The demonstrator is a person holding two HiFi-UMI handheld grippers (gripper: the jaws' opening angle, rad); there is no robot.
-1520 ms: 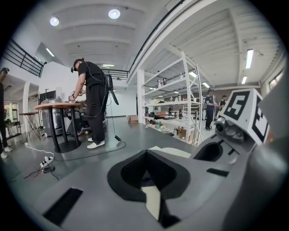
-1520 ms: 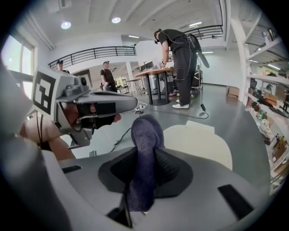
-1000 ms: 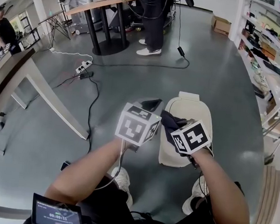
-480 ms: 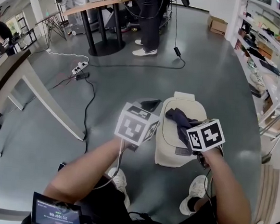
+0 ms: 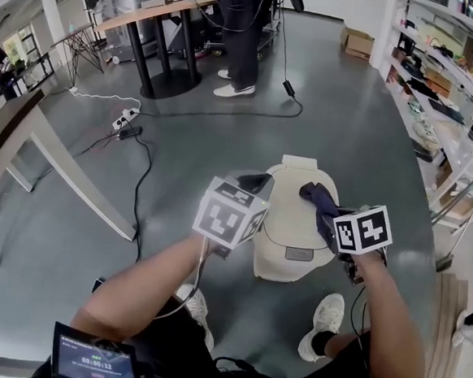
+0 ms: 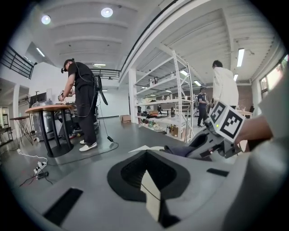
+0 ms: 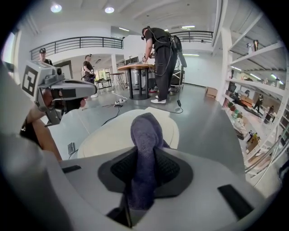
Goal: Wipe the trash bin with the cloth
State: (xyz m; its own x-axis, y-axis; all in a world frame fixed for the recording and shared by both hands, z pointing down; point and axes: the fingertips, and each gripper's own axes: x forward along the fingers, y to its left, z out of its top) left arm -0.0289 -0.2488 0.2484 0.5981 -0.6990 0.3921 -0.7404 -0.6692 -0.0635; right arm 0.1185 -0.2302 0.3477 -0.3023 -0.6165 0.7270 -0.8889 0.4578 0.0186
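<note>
Trash bin (image 5: 287,221), cream-coloured, stands on the grey floor (image 5: 363,137) with its lid down, so whatever is inside cannot be seen. The dark blue cloth (image 5: 320,200) is pinched in the right gripper (image 5: 332,214), whose jaws are clenched on it. A fold sticks out past the jaw tips and lies over the far right part of the lid, probably touching it. The left gripper (image 5: 254,181) hovers just beside the bin's left edge. Its jaws seem pressed together with nothing between them.
</note>
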